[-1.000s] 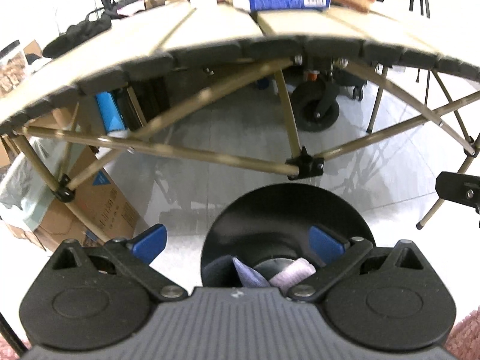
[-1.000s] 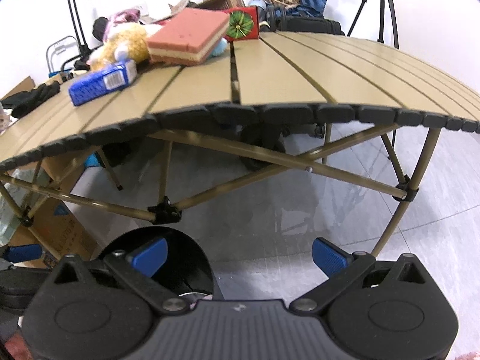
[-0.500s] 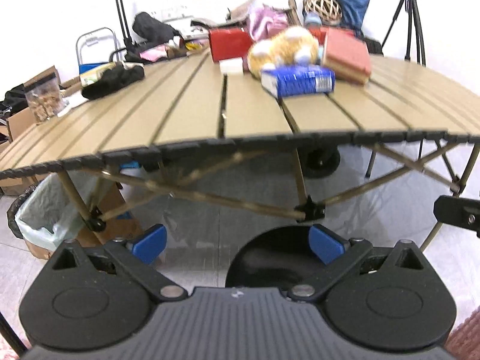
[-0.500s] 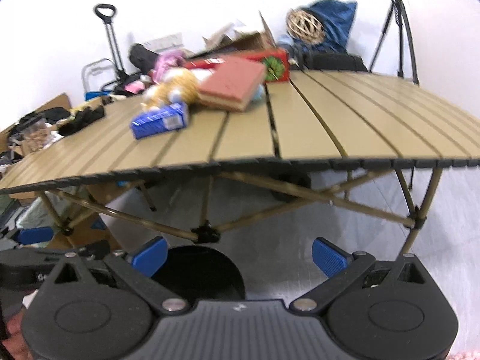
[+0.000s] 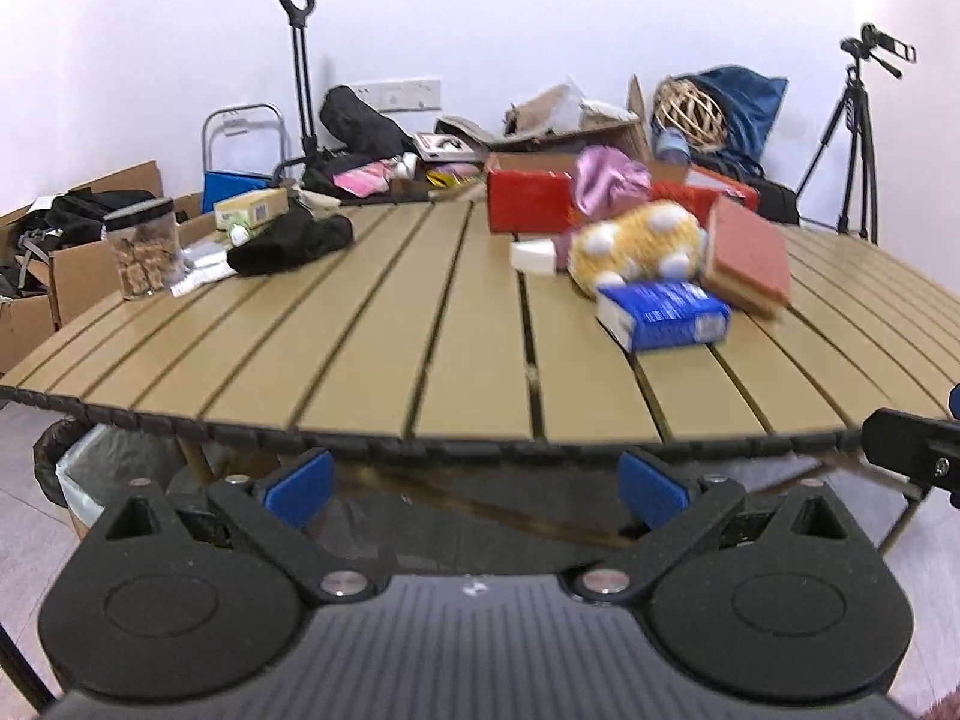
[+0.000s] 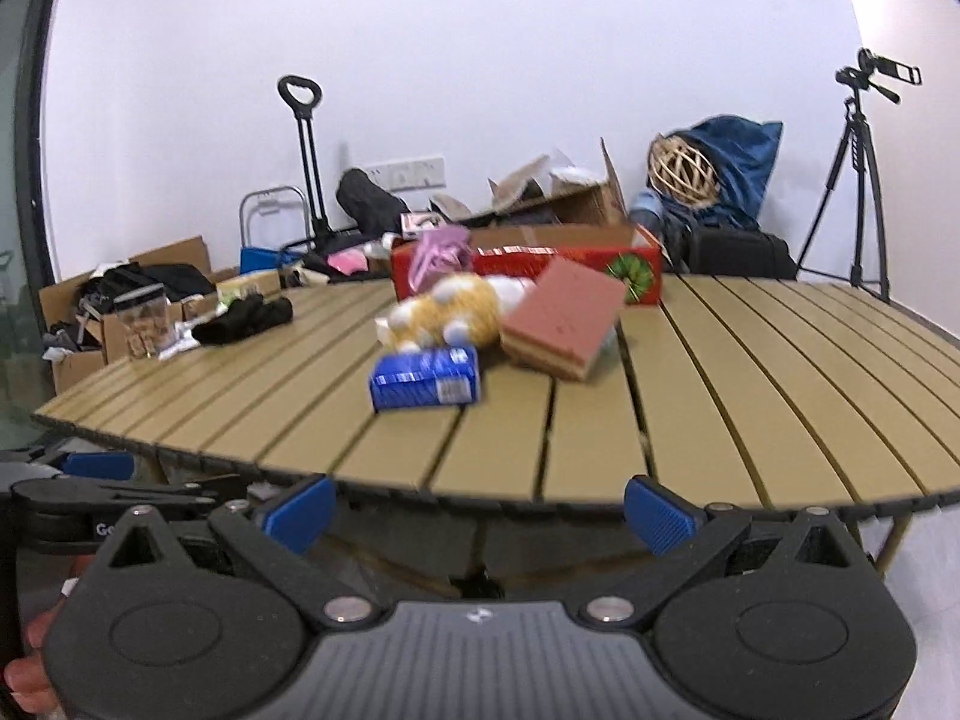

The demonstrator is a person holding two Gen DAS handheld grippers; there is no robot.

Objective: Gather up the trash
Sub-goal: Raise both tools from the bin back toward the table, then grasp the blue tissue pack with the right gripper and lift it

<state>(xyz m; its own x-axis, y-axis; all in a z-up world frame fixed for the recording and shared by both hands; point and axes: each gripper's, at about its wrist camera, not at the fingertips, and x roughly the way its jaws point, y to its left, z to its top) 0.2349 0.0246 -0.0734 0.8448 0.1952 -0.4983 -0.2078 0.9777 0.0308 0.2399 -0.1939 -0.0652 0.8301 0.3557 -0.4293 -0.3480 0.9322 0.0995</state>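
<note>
My left gripper (image 5: 474, 483) is open and empty, level with the front edge of the slatted tan table (image 5: 384, 360). My right gripper (image 6: 477, 507) is open and empty too, at the same edge further right. On the table lie a blue box (image 5: 663, 315) (image 6: 426, 378), a yellow plush toy (image 5: 636, 246) (image 6: 450, 312), a pink block (image 5: 747, 255) (image 6: 561, 318), a red box (image 5: 528, 201) (image 6: 540, 267) and a small white item (image 5: 534, 257). All of them sit well beyond both grippers.
A black cloth (image 5: 291, 243) and a clear jar (image 5: 144, 246) sit at the table's left. A bin lined with a pale bag (image 5: 78, 462) stands under the left edge. Cardboard boxes, bags and a tripod (image 5: 852, 138) line the back wall. A hand (image 6: 30, 648) shows at the lower left.
Both grippers have risen from under the table to the level of its top. The black bin with trash seen below the left gripper has dropped out of view.
</note>
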